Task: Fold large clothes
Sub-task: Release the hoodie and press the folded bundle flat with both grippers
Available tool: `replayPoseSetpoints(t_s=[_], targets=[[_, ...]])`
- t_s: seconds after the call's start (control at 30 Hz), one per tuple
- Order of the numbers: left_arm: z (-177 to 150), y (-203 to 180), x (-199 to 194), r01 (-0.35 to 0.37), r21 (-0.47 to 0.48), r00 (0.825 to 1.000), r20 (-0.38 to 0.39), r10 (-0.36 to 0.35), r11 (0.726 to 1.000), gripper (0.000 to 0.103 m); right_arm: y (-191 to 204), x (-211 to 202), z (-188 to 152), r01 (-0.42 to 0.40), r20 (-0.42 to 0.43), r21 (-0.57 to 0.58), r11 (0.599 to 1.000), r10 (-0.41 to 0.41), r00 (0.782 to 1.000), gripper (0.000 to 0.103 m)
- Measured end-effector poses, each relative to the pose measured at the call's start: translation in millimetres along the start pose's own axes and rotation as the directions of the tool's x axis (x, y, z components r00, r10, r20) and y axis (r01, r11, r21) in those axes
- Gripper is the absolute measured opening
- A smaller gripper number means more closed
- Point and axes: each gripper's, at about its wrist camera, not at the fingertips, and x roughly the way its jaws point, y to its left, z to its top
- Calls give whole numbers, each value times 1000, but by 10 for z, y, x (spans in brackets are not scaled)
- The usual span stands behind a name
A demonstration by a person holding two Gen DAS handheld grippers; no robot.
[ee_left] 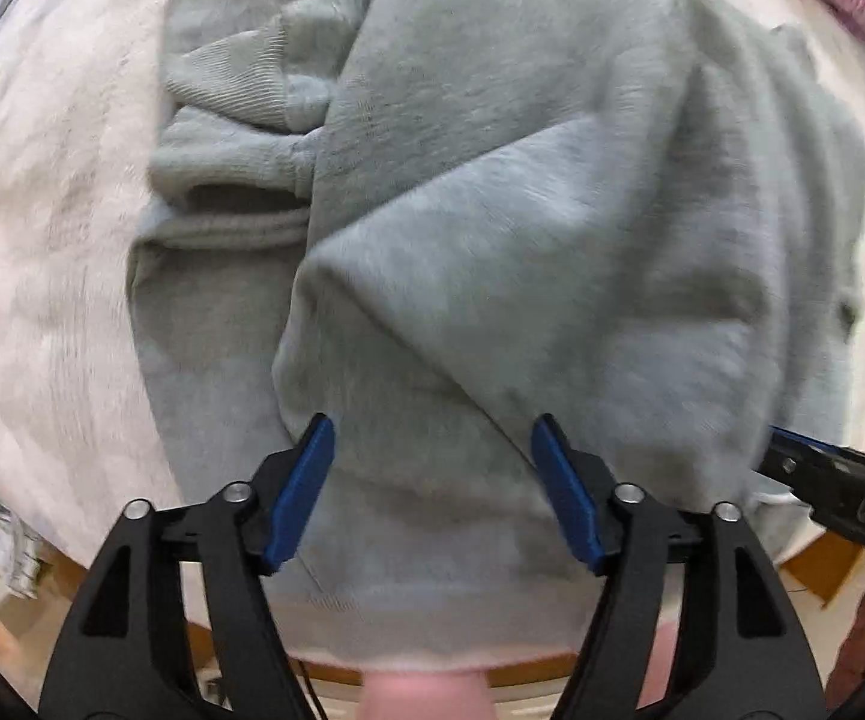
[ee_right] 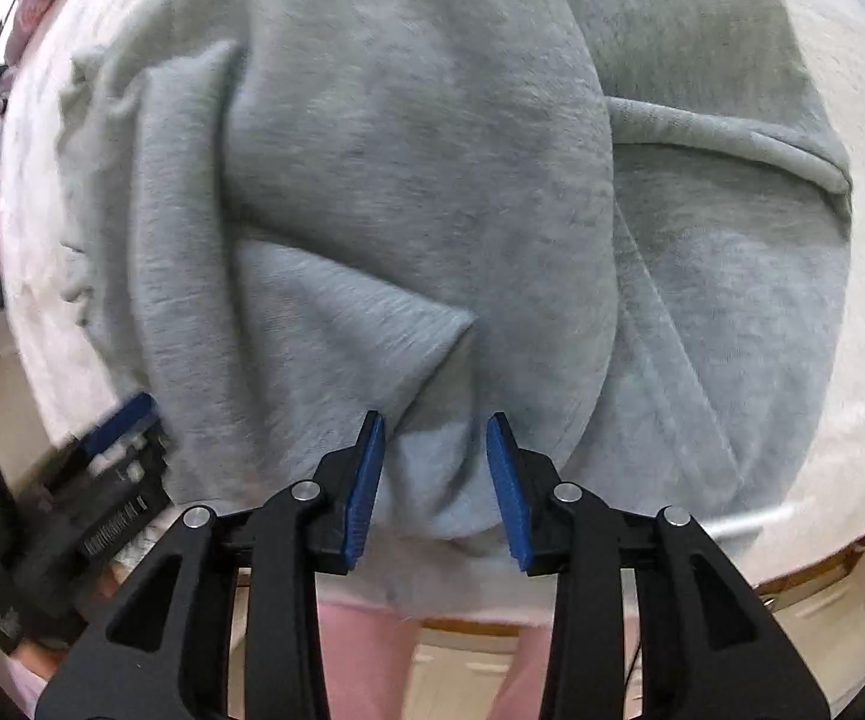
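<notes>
Grey sweatshirt (ee_left: 492, 240) hem overhanging white table edge (ee_left: 42, 300)

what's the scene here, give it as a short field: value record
garment: grey sweatshirt, partly folded, creased, on the surface
surface: white cover
sleeve cuff: ribbed cuff lying on the far left part of the garment
left gripper: left gripper open, blue pads apart over the near hem, gripping nothing
right gripper: right gripper open, narrower gap, over a fabric ridge near the hem
image quality: motion blur in both views
</notes>
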Motion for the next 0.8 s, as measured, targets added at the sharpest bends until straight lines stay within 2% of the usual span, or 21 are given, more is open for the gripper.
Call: replayPoseSetpoints(t_s=[0.03, 0.07, 0.1, 0.13, 0.2, 0.27, 0.37, 0.5, 0.57, 0.8], targets=[[-33, 1, -51, 2, -7, 1000, -4, -2, 1000, 72, 119, 0, 1, -13, 5, 0, 1000, 13, 1000, 35], [-59, -2, -87, -3, -9, 1000, -8, 3, 1000, 72, 82, -111, 38, -20, 17, -9, 1000, 20, 1000, 42], [-79, -24, -149, -18, -9, 1000, -10, 17, 1000, 74, 124, -207, 23, -25, 34, -23, 999, 26, 999, 58], [-80, 40, -214, -33, -10, 999, -10, 32, 999, 75, 84, -311, -48, -26, 43, -27, 999, 27, 999, 68], [-61, 112, -337, -48, -19, 999, -7, 48, 999, 75, 87, -475, -78, -18, 53, -41, 999, 20, 998, 69], [-108, 171, -441, -37, -39, 999, -6, 37, 999, 82, -53, -708, -13, -24, 58, -78, 997, 29, 998, 72], [-59, 309, -630, -49, -61, 999, 6, 49, 997, 83, -120, -787, -86, 0, 76, -90, 996, 7, 997, 79], [24, 503, -822, -54, -67, 998, 11, 55, 996, 83, -157, -907, -43, -17, 73, -73, 997, 22, 997, 80], [103, 480, -857, -54, -70, 998, 17, 55, 996, 85, -348, -1060, 30, -14, 78, -65, 998, 19, 997, 80], [454, 783, -1080, -34, -56, 997, 73, 38, 998, 88, -564, -1363, 373, -5, 185, -4, 1000, 5, 983, 82]])
